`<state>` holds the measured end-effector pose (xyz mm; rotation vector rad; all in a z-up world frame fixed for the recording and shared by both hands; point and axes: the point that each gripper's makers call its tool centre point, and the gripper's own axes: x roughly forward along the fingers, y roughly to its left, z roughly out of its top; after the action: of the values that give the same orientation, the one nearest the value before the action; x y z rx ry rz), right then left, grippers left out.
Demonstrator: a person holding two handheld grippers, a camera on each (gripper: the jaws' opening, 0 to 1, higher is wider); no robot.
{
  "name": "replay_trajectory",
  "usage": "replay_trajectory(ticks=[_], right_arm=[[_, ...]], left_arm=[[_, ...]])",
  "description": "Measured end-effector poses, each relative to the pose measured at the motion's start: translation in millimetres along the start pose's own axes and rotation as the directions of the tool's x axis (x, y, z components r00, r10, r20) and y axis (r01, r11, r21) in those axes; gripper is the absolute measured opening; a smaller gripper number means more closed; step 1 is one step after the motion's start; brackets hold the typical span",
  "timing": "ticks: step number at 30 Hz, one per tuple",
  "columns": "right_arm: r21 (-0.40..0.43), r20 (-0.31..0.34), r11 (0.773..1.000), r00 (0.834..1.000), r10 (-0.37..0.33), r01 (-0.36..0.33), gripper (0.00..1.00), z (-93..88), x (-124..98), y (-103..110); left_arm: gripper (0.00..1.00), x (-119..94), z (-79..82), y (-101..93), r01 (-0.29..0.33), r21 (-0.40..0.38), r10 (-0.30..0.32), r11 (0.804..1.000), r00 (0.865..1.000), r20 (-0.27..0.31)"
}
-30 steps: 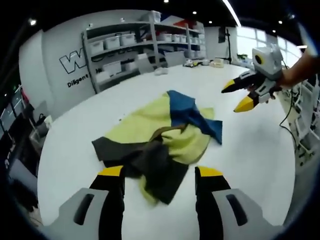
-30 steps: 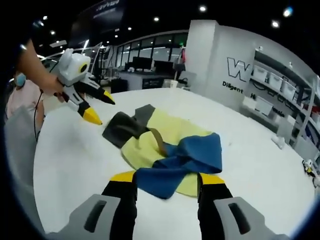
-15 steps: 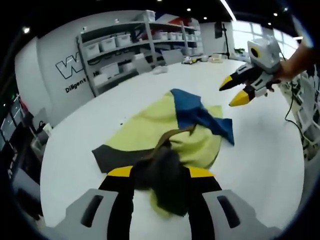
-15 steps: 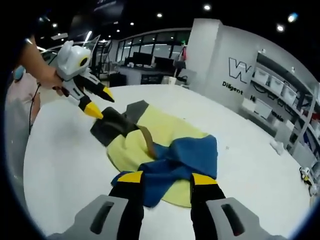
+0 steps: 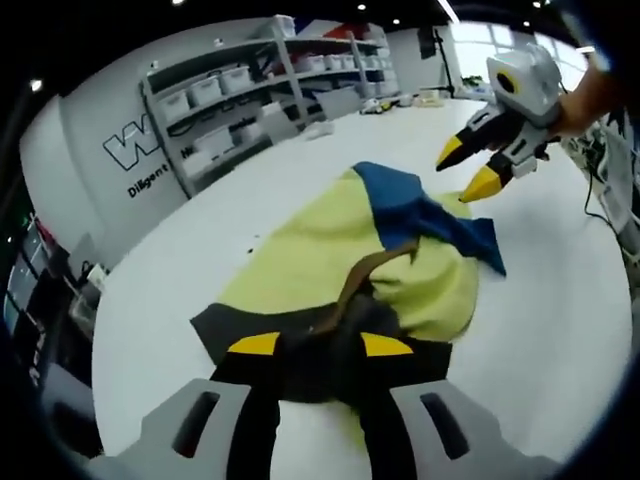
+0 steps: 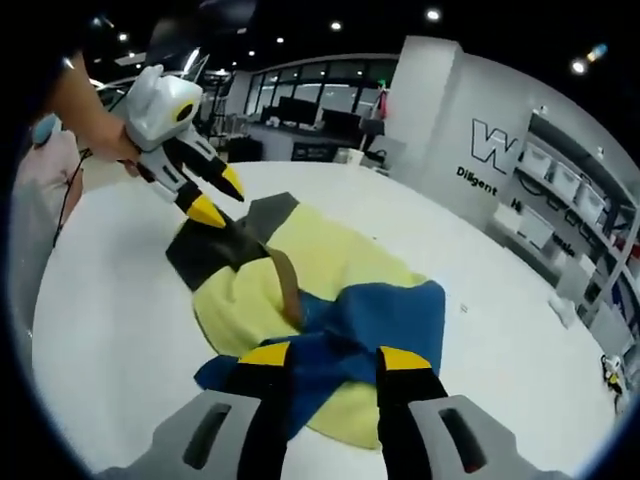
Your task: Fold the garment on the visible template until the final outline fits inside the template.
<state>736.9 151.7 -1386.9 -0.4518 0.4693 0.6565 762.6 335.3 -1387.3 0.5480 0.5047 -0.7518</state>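
We see the crumpled garment lying on the white table. At its dark edge our left gripper stands with jaws apart, dark cloth between them — whether gripped, we cannot tell. At the blue edge, the right gripper is likewise parted over blue fabric.

A big white table spreads out around the tools. Beyond it, past the left tool's tips, grey shelving holds pale storage bins, against a white wall with dark lettering. Ceiling spotlights glow overhead.
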Motion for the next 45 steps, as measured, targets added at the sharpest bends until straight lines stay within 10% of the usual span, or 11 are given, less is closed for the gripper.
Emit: replay_trajectory(ticks=[11, 29, 45], right_arm=[[-0.011, 0.005, 1.0, 1.0, 0.007, -0.007, 0.26, 2.0, 11.2, -4.2], [-0.132, -0.055, 0.99, 0.998, 0.037, -0.044, 0.27, -10.6, 32.4, -9.0], [-0.203, -0.109, 0.978, 0.994, 0.024, -0.046, 0.0, -20.5, 55.0, -16.7]], left_arm=[[0.22, -0.6, 8.6, 23.1, -0.026, 0.001, 0.026, 1.0, 0.999, 0.044], [0.28, 25.8, -16.1, 12.5, 0.046, 0.146, -0.035, 0.988, 0.996, -0.078], [0.04, 40.1, -14.0, 6.0, 0.092, 0.171, -0.079, 0.981, 0.994, -0.082]])
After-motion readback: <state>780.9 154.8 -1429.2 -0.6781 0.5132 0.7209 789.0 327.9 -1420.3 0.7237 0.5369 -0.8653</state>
